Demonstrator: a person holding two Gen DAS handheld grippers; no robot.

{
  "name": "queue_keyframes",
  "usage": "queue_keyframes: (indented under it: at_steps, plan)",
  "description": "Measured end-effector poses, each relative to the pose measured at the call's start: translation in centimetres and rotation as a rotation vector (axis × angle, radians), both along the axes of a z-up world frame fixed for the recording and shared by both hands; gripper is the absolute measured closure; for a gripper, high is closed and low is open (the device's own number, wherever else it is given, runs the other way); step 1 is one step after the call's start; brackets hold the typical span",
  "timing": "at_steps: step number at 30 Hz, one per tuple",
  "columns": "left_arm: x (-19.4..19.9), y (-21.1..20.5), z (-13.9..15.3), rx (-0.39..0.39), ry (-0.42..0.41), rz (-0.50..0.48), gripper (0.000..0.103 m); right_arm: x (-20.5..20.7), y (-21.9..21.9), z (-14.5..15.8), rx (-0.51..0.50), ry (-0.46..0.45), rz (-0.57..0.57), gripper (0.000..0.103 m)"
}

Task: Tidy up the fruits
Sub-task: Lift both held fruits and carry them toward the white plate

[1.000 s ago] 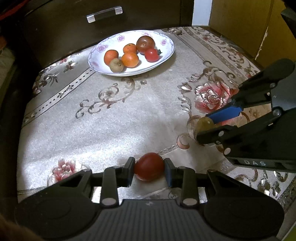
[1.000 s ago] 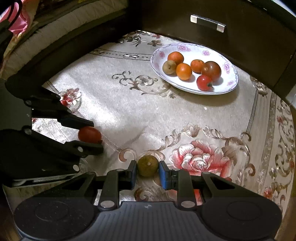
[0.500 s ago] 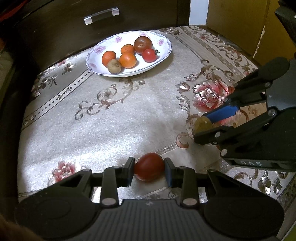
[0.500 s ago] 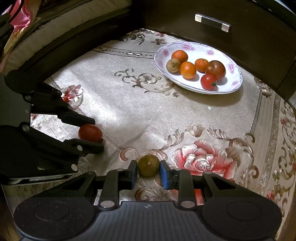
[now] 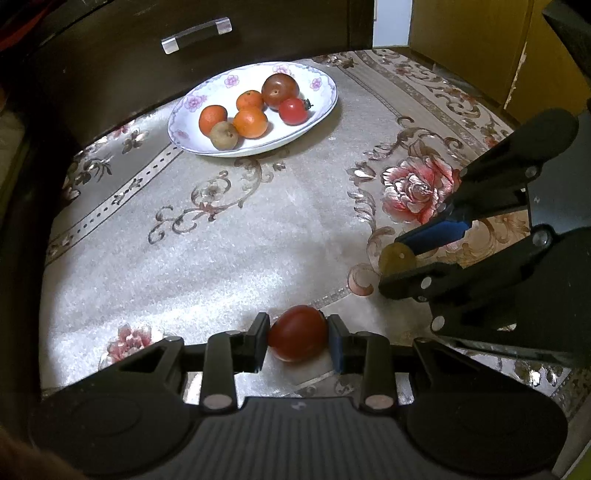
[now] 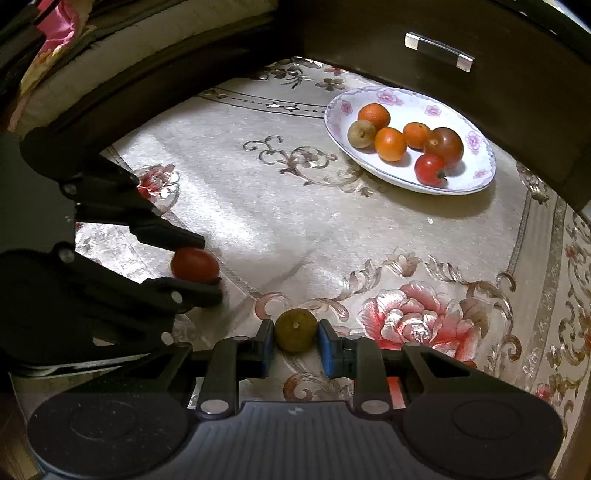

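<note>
My left gripper (image 5: 298, 338) is shut on a red tomato (image 5: 298, 338), low over the patterned cloth; it also shows in the right wrist view (image 6: 195, 264). My right gripper (image 6: 295, 336) is shut on a small olive-green fruit (image 6: 295, 335), seen from the side in the left wrist view (image 5: 396, 257). A white flowered plate (image 5: 321, 110) at the far side holds three oranges (image 5: 250, 122), a brownish-green fruit (image 5: 224, 135), a dark tomato (image 5: 280, 90) and a red tomato (image 5: 293, 110).
The table is covered by a beige floral cloth (image 5: 229, 236). A dark cabinet with a clear handle (image 5: 195, 34) stands right behind the plate. A yellow-brown panel (image 5: 480, 48) is at the far right. Bedding (image 6: 51, 48) lies beyond the table's left edge.
Both grippers, each still holding its fruit, have lifted and pulled back slightly from the plate. The fruits on the plate have not moved.
</note>
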State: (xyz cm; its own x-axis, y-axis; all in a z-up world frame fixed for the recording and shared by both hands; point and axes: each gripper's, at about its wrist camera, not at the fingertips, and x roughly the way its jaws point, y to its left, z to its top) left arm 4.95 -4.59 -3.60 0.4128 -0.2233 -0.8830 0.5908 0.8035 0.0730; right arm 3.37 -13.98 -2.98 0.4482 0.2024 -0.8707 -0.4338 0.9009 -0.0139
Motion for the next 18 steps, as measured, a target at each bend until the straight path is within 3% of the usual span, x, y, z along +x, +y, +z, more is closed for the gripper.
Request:
queue_keyframes:
  at_steps: [18]
  plan:
    - [1.4, -0.2, 1.2, -0.005, -0.055, 0.016, 0.064, 0.9, -0.2, 1.4, 0.025, -0.041, -0.038, 0.081]
